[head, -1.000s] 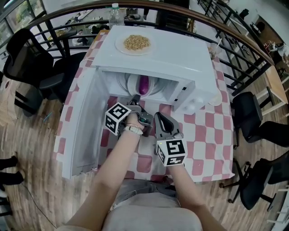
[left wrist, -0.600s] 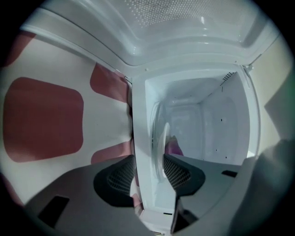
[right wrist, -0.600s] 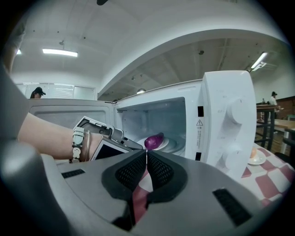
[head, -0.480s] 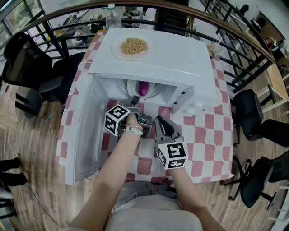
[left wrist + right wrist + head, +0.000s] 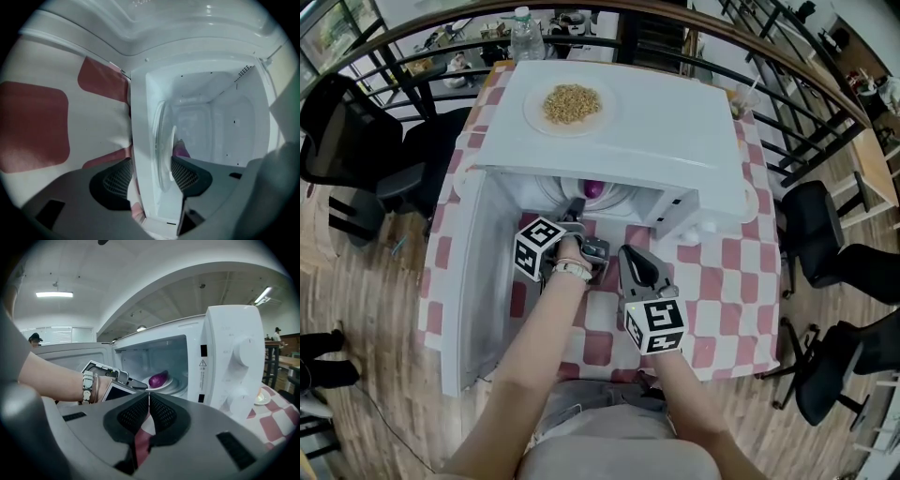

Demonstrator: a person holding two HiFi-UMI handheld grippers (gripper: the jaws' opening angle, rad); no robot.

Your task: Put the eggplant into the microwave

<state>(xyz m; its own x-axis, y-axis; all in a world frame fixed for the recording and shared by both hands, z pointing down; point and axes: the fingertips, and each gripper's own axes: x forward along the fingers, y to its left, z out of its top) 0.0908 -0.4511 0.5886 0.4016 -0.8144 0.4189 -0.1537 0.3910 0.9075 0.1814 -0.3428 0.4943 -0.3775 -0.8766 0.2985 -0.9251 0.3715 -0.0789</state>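
Note:
The purple eggplant (image 5: 593, 188) lies on the glass plate inside the white microwave (image 5: 628, 122), whose top hides part of it in the head view. It also shows as the eggplant (image 5: 158, 379) in the right gripper view. My left gripper (image 5: 577, 208) is at the oven's mouth, just short of the eggplant. Its jaws have just been opening and now stand wide, gripping nothing. In the left gripper view the left gripper (image 5: 151, 180) frames the oven's sill, with a sliver of eggplant (image 5: 181, 150) beyond. My right gripper (image 5: 630, 253) hovers over the tablecloth, shut and empty.
The microwave door (image 5: 473, 281) hangs open to the left. A plate of grains (image 5: 572, 105) sits on the oven's top. The control panel (image 5: 229, 357) stands to the right of the cavity. A water bottle (image 5: 523, 33), railings and black chairs ring the checked table.
The head view has shifted, so the microwave's top now hides more of the eggplant. Both hands stay about where they were.

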